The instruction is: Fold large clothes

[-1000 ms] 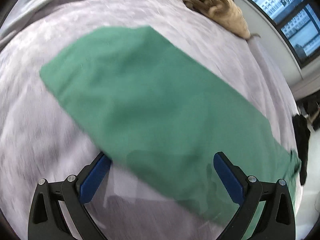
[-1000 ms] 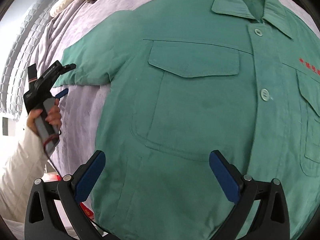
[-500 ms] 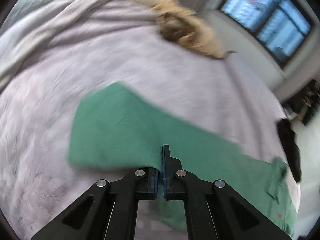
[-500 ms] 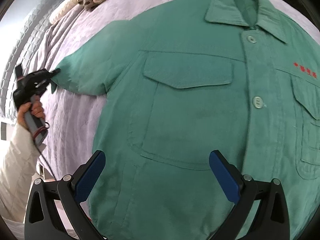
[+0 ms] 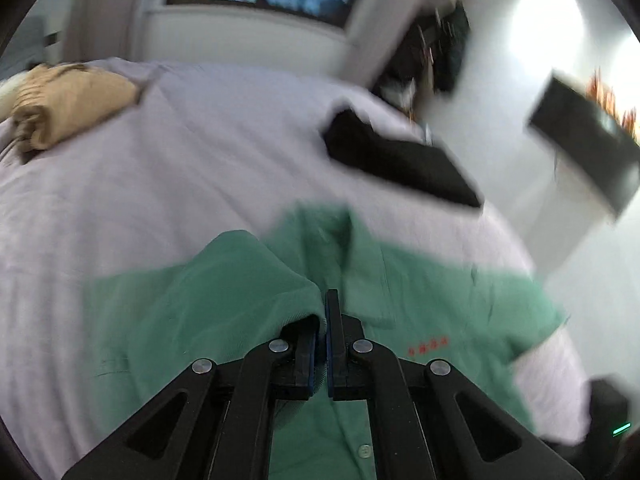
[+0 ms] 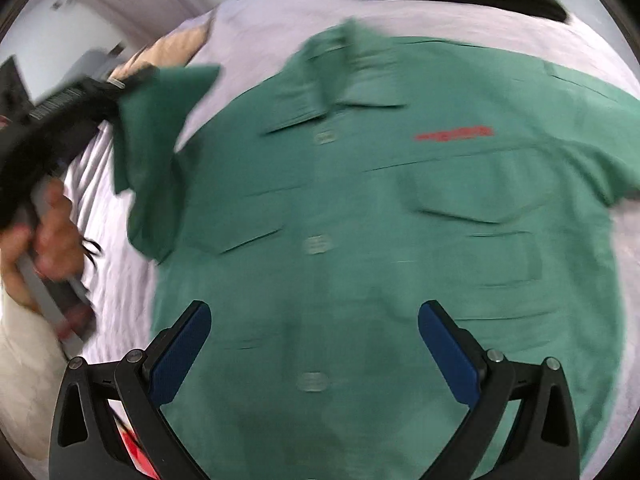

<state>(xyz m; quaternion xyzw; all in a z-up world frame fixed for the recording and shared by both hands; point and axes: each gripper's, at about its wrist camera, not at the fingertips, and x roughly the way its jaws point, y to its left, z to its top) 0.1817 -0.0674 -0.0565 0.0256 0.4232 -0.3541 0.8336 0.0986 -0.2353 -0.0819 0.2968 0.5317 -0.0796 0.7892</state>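
The large green button-front work shirt [image 6: 360, 240] lay face up on the pale lilac bedsheet [image 5: 140, 184], collar toward the far edge, its button line running away from the right gripper [image 6: 314, 340].

Left gripper [image 5: 323, 312]: fingers clenched on the cuff end of the shirt's sleeve [image 6: 160, 120]. In the right wrist view the sleeve hung lifted off the sheet, at the shirt's left side as seen there.

Right gripper: fingers spread wide, holding nothing, hovering above the lower front of the shirt.

Key relation: the shirt body lay across from the held cuff, toward the button line and the red chest lettering [image 6: 454, 134]. Judgement: the sleeve fold should travel that way, crosswise to the shirt's long axis. The left gripper was nearer and already had the cloth.

Both views were motion-blurred. A folded black garment [image 5: 396, 160] and a tan bundle [image 5: 68, 104] sat beyond the collar, apart from the shirt.
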